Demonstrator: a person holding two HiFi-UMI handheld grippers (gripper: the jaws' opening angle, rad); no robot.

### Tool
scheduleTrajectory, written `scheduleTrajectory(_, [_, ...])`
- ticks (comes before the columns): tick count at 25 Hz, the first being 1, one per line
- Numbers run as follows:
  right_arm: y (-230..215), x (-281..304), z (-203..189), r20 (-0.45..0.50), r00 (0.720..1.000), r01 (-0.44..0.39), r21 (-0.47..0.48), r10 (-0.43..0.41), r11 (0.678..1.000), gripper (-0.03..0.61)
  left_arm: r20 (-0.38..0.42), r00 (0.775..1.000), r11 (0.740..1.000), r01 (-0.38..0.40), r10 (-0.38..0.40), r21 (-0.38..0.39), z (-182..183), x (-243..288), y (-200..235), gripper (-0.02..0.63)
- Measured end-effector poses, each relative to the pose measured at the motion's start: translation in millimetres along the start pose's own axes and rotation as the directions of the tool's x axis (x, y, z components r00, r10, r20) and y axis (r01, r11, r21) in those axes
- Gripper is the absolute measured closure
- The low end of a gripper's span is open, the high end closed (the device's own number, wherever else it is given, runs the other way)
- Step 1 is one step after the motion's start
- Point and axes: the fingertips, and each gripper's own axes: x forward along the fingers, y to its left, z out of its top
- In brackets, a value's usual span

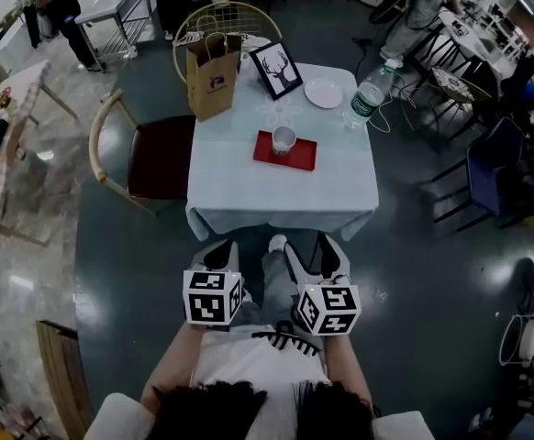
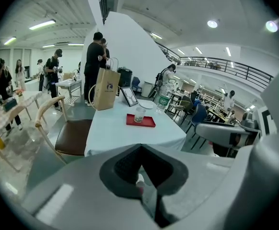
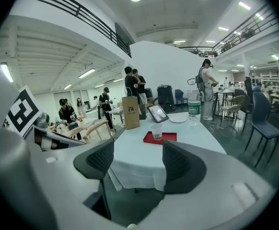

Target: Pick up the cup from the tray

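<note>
Left tongs [image 1: 221, 255] closed, empty; right tongs [image 1: 315, 257] parted, empty. Cup [image 1: 283, 139] upright on tray [image 1: 302, 156], centre of tabletop [image 1: 276, 200], twelve o'clock, well apart. Risk: seemingly light cup tips if tongs clip its rim.

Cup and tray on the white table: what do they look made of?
The cup is pale and seemingly translucent, with a dark print: thin plastic or paper, too small to settle. The tray is flat, uniformly red and matte with no glare: probably plastic, possibly lacquered wood.
</note>
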Motion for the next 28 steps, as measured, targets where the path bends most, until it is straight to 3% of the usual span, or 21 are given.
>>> scheduleTrajectory(8, [-12.5, 22.9, 18.5, 0.061, 0.998, 0.031, -0.017, -0.03, 0.999, 0.223, -0.012, 1.0, 1.0, -0.017, 0.017, 0.002, 11.1, 18.2, 6.3, 0.614])
scheduleTrajectory(18, [-32.8, 67.7, 36.2, 0.034, 0.999, -0.012, -0.022, 0.013, 1.0, 0.193, -0.058, 0.998, 0.997, -0.041, 0.037, -0.066, 33.6, 57.2, 16.8, 0.614])
scheduleTrajectory(23, [-49.7, 98.3, 58.5, 0.065, 0.998, -0.009, -0.043, 0.012, 0.999, 0.189, -0.066, 0.997, 0.995, -0.056, 0.051, -0.078, 55.9, 86.0, 19.2, 0.614])
scheduleTrajectory(28, [-58.6, 132.9, 70.2, 0.046, 0.995, -0.089, -0.048, 0.091, 0.995, 0.158, -0.079, 0.994, 0.99, -0.088, 0.08, -0.107, 75.8, 112.1, 23.0, 0.614])
